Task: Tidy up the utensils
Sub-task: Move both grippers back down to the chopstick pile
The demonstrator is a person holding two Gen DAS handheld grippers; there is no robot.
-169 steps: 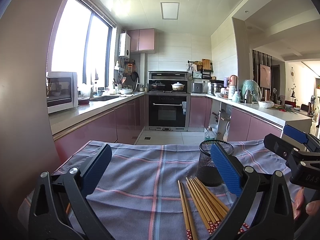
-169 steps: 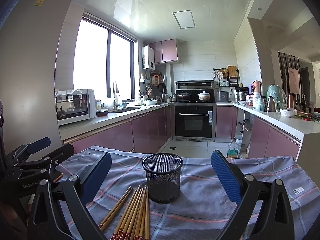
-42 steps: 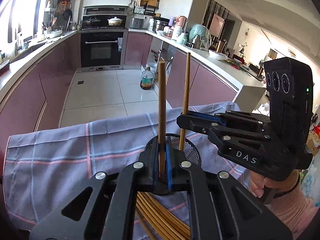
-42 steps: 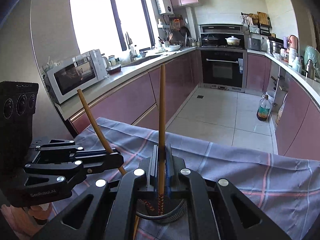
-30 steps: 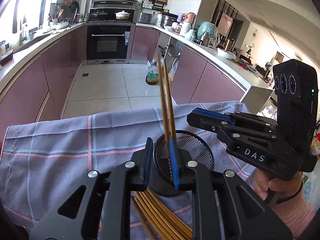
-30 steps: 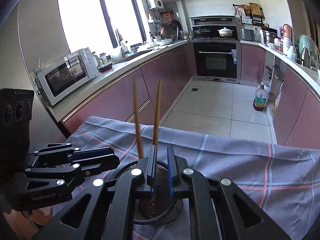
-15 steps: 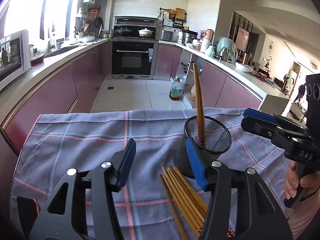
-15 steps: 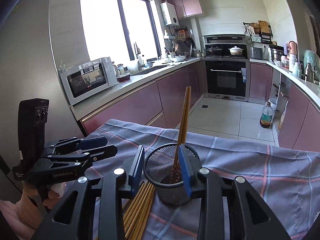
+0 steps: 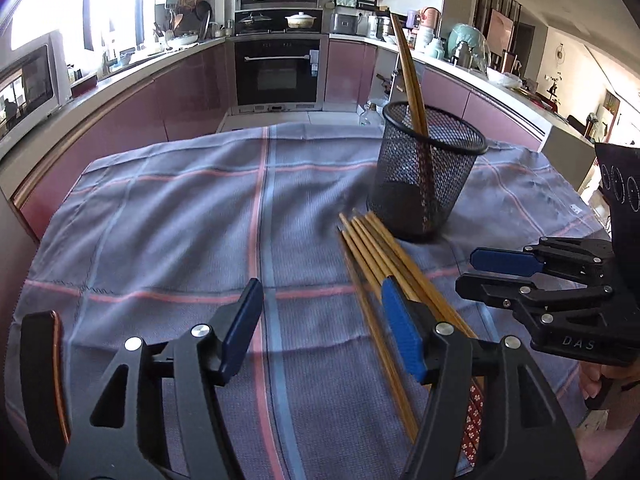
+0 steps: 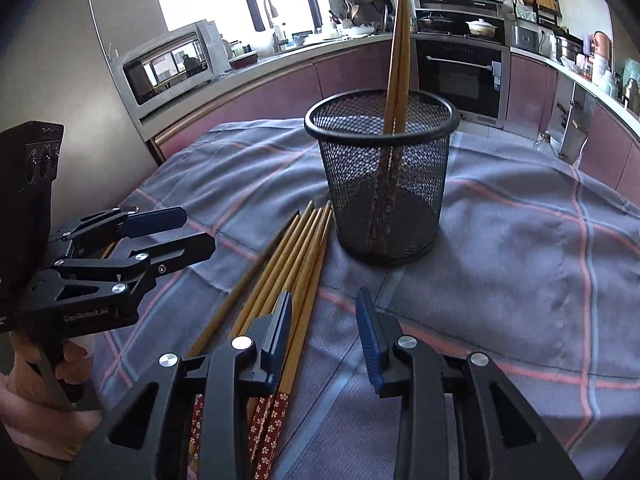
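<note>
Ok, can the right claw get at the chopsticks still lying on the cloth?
Probably yes. The right claw is closing, empty, low over the loose chopsticks, one stick just inside its left pad. Nothing covers them; the mesh cup stands beyond and the left claw off to the side.

Black wire-mesh cup, round, upright on grey-blue checked cloth. Two wooden chopsticks standing inside, patterned red ends down, plain tips up, leaning together against the rim. Loose bundle of chopsticks flat on the cloth just beside the cup's base, roughly parallel, plain tips toward the cup, red flower-patterned ends away from it. Exact count of the bundle unclear.
</note>
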